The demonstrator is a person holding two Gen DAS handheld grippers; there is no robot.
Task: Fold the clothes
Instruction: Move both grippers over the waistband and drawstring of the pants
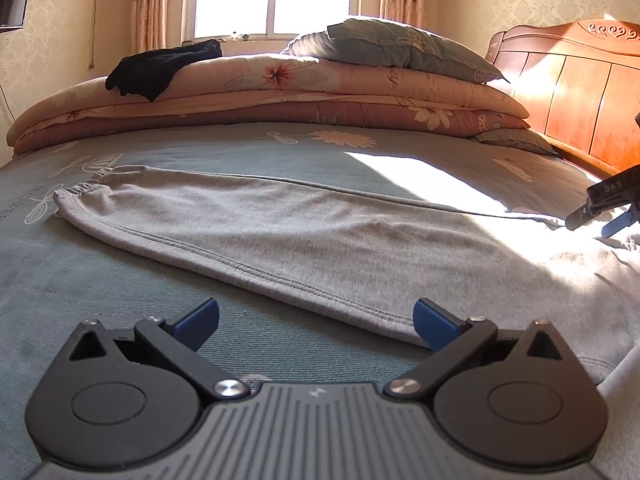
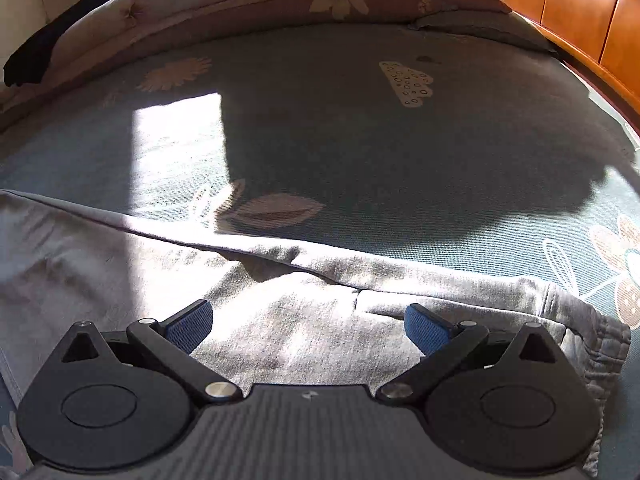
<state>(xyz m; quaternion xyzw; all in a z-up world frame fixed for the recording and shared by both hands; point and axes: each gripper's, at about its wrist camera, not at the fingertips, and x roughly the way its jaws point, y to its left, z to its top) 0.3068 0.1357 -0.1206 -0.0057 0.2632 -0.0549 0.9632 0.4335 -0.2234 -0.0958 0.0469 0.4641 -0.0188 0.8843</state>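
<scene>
Grey trousers (image 1: 304,232) flat across bed (image 1: 100,288), legs stacked, both tools spread and empty, left tool (image 1: 316,320) at lower leg seam, right tool (image 2: 308,328) over waistband end; best pinched through both layers, lifted evenly.

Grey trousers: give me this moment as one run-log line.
grey trousers flat on bed sheet, unfolded | left gripper open near leg edge | right gripper open over waist end | nothing gripped
</scene>
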